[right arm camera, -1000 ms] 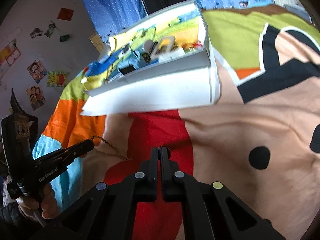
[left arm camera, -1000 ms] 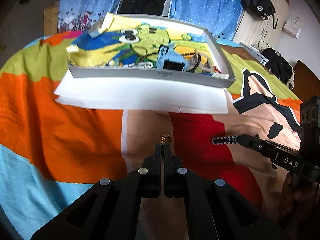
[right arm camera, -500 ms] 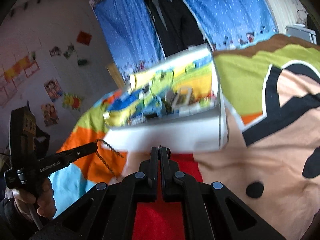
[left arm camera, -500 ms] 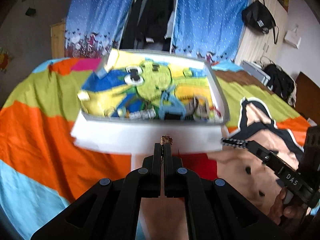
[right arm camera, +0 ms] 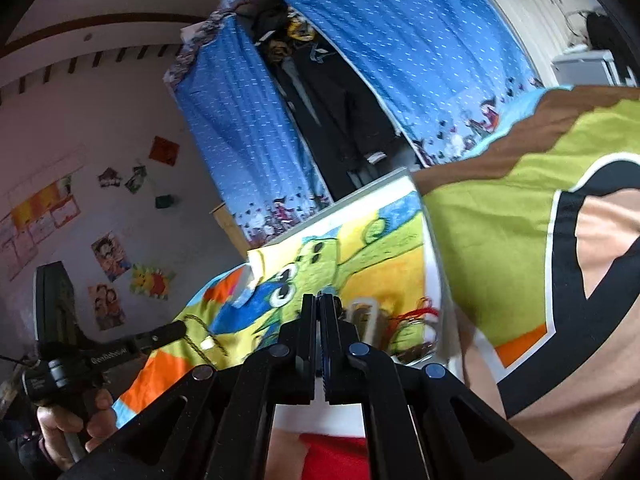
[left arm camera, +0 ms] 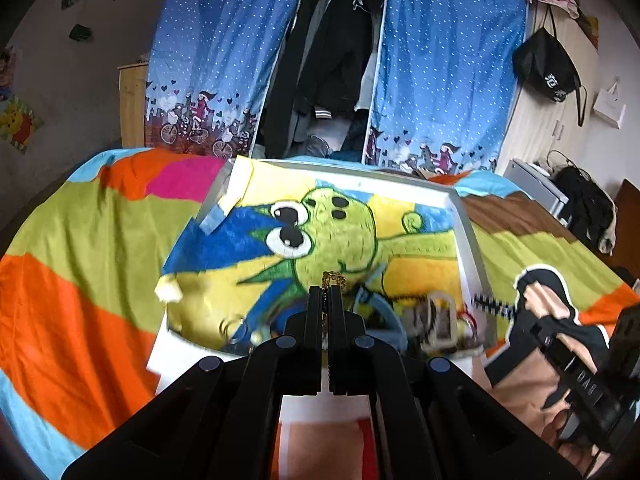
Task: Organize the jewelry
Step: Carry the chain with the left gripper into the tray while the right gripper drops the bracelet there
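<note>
From the left wrist view we see the shallow white box (left arm camera: pixel 466 240) lying on the colourful bedspread (left arm camera: pixel 80 280), its far rim toward the blue wardrobe curtains (left arm camera: pixel 224 60); bare bedspread lies open left of the box. The box floor is a cartoon drawing, mostly bare, with a heap of jewelry (left arm camera: pixel 436 320) crowded in its near right corner. Our left gripper (left arm camera: pixel 329 292) hangs over the box's near edge, jaws pressed together on a gold chain (left arm camera: pixel 333 279) that pokes past the tips. The right gripper (left arm camera: pixel 490 306) sits just right of the box, jaws closed.

From the right wrist view the box (right arm camera: pixel 434 276) tilts across the frame, jewelry (right arm camera: pixel 408 328) again at its near right corner. Our right gripper (right arm camera: pixel 319 300) is fully closed and holds nothing we can see. Left of the box, a hand (right arm camera: pixel 64 420) grips the left gripper (right arm camera: pixel 182 326), the gold chain (right arm camera: pixel 204 340) dangling from it.
</note>
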A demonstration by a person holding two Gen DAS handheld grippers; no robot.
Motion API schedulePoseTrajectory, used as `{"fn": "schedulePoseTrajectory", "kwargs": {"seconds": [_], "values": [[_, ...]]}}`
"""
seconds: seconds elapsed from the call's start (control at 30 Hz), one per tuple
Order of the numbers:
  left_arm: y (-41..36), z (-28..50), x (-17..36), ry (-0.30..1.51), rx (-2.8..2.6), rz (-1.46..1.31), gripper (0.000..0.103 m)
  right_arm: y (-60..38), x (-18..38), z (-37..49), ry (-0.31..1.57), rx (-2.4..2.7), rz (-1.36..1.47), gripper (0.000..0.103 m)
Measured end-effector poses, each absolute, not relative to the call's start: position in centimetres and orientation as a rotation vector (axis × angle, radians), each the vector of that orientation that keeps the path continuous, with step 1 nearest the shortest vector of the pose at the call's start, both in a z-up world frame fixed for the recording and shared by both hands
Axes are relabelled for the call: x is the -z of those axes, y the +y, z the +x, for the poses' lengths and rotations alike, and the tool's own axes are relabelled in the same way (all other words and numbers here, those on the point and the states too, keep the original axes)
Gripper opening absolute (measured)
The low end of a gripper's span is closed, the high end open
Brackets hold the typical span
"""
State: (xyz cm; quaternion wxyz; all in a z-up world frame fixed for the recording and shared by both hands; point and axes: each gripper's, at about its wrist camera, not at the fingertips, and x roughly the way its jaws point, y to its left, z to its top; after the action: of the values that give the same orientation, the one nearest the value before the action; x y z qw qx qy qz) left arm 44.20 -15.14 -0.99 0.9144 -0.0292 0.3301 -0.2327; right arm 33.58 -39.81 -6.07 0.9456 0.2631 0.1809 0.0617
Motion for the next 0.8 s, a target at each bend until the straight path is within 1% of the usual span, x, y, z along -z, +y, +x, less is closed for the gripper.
{"fn": "schedulePoseTrajectory", "kwargs": {"seconds": [0.17,0.33,0.63,0.8], "values": [[-16.1,46.3,1.3,0.680,0.478,-0.066,0.000,-41.1,7.7,34.2,0.409,-0.086,0.561,0.003],[-16.8,47.5,3.0,0.709,0.471,-0.076,0.000,-41.8,9.0,34.6,0.446,-0.058,0.569,0.003],[-17.0,48.1,6.4,0.791,0.451,-0.092,0.000,-41.8,9.9,35.0,0.485,-0.040,0.562,0.003],[-17.0,47.8,7.1,0.816,0.432,-0.072,0.000,-41.6,10.2,35.0,0.506,-0.019,0.546,0.004]]}}
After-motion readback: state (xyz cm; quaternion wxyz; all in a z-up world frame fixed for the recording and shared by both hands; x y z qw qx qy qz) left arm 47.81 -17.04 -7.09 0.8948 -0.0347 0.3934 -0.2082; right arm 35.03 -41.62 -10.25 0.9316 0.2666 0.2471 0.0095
